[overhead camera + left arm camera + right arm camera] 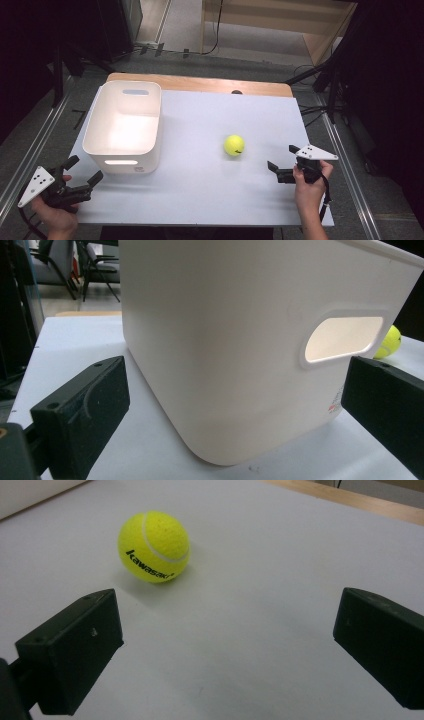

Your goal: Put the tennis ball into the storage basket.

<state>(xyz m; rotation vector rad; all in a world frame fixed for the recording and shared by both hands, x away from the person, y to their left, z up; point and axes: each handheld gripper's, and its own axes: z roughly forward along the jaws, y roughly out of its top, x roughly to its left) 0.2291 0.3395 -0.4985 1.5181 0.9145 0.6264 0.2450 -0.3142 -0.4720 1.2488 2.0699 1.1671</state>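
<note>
White plastic bin (pixel 123 127) sits on the left half of the white table top (pixel 210 185) in the high view, handle slots in its near and far walls, interior bare as far as I can see. Yellow tennis ball (pixel 234 145) lies right of centre, well apart from the bin. My left gripper (pixel 84 173) is at the near-left table corner, jaws spread, nothing between them, near the bin's front corner but not touching. My right gripper (pixel 282 157) hovers near the right edge, jaws released and pointing toward the ball, with a clear gap to it. Surroundings beyond the table are dark and hard to read.

Left gripper view: bin (pixel 240 340) close ahead, its top rim cut off by the frame. Ball (pixel 390 342) peeks out behind the bin's right edge, mostly hidden. Jaws wide apart, both partly cropped.

Right gripper view: ball (pixel 154 546) ahead and left of the jaw line, "Kawasaki" printed on it, resting on the table (pixel 260 630). Jaws wide, empty. Bin edge barely visible at top left.
</note>
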